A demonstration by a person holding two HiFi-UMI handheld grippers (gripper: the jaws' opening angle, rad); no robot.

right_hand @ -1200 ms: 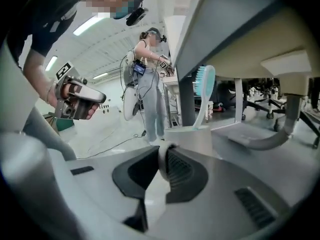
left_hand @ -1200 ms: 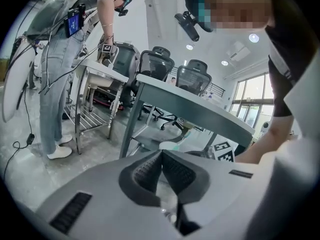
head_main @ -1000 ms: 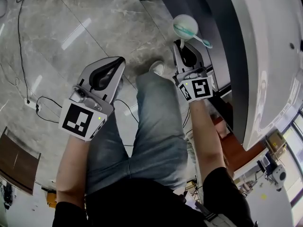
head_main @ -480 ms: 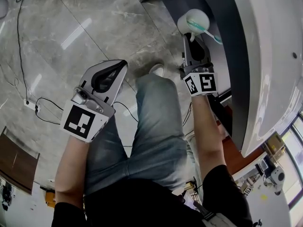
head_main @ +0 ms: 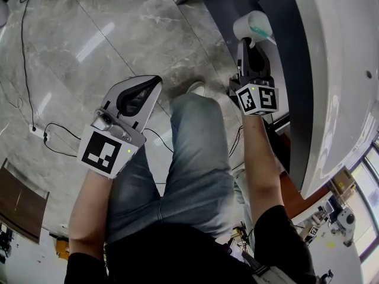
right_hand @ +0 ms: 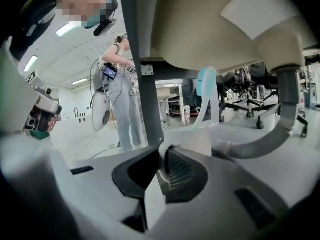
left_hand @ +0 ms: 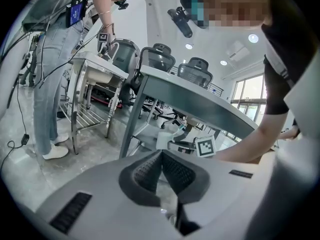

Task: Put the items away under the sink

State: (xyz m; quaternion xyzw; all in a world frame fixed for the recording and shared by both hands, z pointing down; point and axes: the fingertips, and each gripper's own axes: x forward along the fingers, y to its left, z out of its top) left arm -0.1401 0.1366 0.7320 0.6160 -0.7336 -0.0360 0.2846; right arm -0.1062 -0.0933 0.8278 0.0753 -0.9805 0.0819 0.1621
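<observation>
Head view | right hand-held gripper (head_main: 249,41) pinches half-hidden cup (head_main: 250,23) | left hand-held gripper (head_main: 148,85) closed

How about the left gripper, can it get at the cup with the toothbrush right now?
Probably not easily: the cup is clamped in the right gripper, tucked under the sink, while the left gripper sits shut across the person's leg from it.
</observation>
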